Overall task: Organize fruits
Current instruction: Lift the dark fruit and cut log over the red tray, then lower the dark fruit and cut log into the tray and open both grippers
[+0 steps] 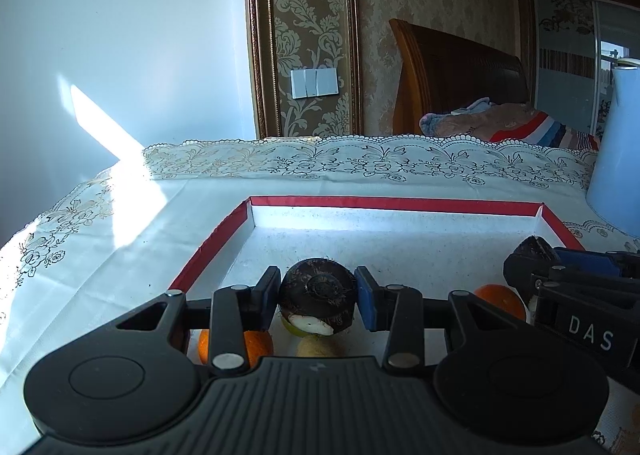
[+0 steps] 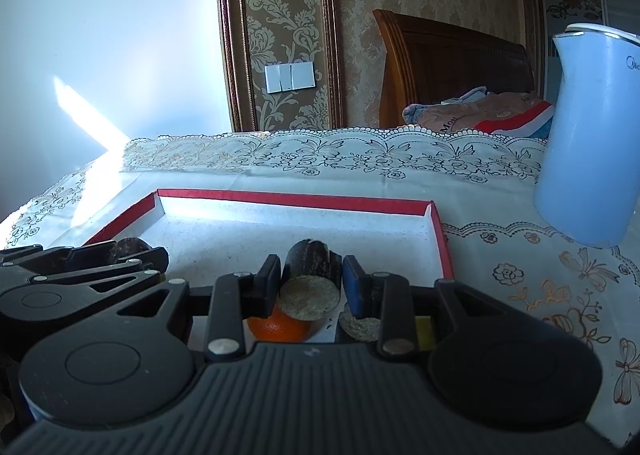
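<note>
Gripping tight, the left gripper (image 1: pixel 318 297) has its fingers pressed on either side of a dark round chestnut (image 1: pixel 318 289), held low centre of the left view, above the near end of the tray (image 1: pixel 392 204). Over on the right view, the right gripper (image 2: pixel 310 287) is clamped on a short dark cane piece (image 2: pixel 312 275), its pale cut face turned toward the camera and its long axis running away into the frame, along the fingers. Both loads hang over the tray's near part, left gripper on the left side, right gripper on the right, close together.

Below the fingers sit oranges: one orange (image 1: pixel 256 347) under the left gripper, another orange (image 2: pixel 280 329) under the right, with a second cane end (image 2: pixel 360 329) just beside it. A greenish fruit shows under the chestnut, mostly hidden.

Ahead, the tray floor lies open right up to its red far rim, so there looks to be plenty of room to set things down farther in. Watch the kettle (image 2: pixel 588 135) at the right edge, standing outside the tray's right wall.
</note>
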`<state>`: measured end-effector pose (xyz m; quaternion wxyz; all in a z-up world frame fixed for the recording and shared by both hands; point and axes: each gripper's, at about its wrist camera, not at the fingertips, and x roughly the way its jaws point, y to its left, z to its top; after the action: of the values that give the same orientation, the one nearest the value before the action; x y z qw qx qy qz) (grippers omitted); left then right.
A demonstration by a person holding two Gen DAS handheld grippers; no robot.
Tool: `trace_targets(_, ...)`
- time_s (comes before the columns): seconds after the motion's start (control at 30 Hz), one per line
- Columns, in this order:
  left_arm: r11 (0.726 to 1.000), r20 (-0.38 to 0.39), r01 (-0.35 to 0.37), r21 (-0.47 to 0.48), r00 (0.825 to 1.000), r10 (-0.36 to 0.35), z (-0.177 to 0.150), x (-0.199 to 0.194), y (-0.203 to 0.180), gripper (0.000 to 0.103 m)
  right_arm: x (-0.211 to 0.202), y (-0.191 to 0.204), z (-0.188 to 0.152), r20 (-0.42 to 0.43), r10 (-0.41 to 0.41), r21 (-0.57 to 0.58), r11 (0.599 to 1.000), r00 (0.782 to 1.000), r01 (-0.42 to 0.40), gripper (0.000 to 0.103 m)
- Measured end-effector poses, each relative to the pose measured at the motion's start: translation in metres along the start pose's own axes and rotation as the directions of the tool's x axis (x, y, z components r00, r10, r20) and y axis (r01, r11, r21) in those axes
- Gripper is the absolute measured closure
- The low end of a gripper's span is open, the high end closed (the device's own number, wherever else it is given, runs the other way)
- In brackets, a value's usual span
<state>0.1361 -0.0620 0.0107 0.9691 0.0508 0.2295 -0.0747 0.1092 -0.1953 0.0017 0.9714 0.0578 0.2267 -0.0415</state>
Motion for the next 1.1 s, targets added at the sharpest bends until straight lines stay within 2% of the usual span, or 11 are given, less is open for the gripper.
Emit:
trace_targets(0.37,1.0,-0.023,0.0,-0.004,1.0,-0.001,-0.0006,0.0038,0.0015,0.064,0.0018,0.0,0.0,0.004,-0.017,0.001,1.0,1.0,0.017,0.072)
trace_targets(1.1,1.0,-0.014,-0.006,0.004,1.0,0.006,-0.0016,0.004,-0.0004,0.064,0.0056,-0.0006,-0.002,-0.01,-0.025,0.002,1.0,1.0,0.025,0.071)
